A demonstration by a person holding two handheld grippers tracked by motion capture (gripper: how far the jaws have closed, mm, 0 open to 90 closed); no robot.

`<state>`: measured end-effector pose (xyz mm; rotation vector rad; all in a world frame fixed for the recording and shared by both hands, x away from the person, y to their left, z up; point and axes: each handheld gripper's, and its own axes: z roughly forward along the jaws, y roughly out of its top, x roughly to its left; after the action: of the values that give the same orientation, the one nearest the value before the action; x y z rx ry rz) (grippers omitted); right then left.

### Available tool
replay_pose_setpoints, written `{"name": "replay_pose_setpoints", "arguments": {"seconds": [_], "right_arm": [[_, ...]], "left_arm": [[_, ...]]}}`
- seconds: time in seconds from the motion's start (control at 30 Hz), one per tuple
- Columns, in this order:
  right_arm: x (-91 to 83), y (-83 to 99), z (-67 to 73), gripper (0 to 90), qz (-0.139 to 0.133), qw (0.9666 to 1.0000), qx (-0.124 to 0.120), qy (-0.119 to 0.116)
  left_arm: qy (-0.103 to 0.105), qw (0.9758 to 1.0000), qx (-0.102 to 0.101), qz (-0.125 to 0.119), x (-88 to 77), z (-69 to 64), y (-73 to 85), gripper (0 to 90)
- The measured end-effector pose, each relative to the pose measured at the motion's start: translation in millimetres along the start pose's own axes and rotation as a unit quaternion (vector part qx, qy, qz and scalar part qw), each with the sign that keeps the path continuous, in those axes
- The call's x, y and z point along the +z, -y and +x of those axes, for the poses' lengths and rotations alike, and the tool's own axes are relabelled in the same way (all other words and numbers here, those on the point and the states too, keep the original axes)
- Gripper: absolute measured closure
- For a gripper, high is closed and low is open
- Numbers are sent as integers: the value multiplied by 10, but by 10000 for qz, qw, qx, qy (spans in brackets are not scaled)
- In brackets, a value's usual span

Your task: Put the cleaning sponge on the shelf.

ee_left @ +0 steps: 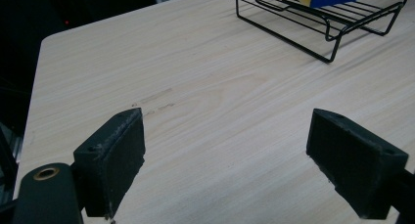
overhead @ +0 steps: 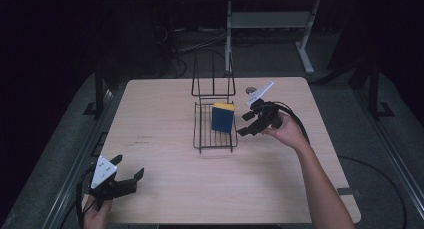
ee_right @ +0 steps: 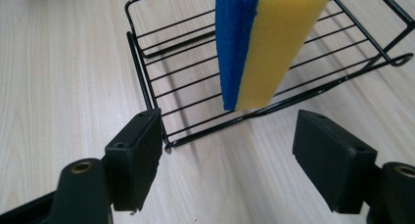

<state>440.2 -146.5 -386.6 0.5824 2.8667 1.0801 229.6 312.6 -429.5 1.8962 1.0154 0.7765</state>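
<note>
item: rectangular sponge, blue scouring face bonded to yellow foam (ee_right: 259, 43). stands on edge inside the black wire basket (ee_right: 147, 77), just ahead of the right gripper (ee_right: 227, 150); blue face toward that gripper's left jaw. it looks propped by the wire floor and rim, which would explain why it stays upright with nothing touching it.

item: right gripper, jaws spread, released, nothing between the pads; sponge beyond the tips, apart from them. hand (overhead: 287, 131) holds it level, aimed at the basket's side.

item: left gripper (ee_left: 227, 158), jaws wide, empty, basket well ahead of it; parked low over the pale wooden table (ee_left: 205, 97), near the table's edge, hand (overhead: 97, 214) beneath.
</note>
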Motion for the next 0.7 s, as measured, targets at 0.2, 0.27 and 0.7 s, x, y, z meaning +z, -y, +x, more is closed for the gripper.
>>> {"name": "replay_pose_setpoints", "arguments": {"seconds": [0.2,0.27,0.7], "right_arm": [[-30,93,33,266,37,10000,50,2],[-46,114,34,255,65,9999,96,-22],[-131,117,125,244,154,9999,5,2]], "left_arm": [[3,10000,14,-1,1,-5,-6,139],[23,10000,-1,3,10,-3,0,139],[-18,10000,3,-4,-9,6,4,139]]}}
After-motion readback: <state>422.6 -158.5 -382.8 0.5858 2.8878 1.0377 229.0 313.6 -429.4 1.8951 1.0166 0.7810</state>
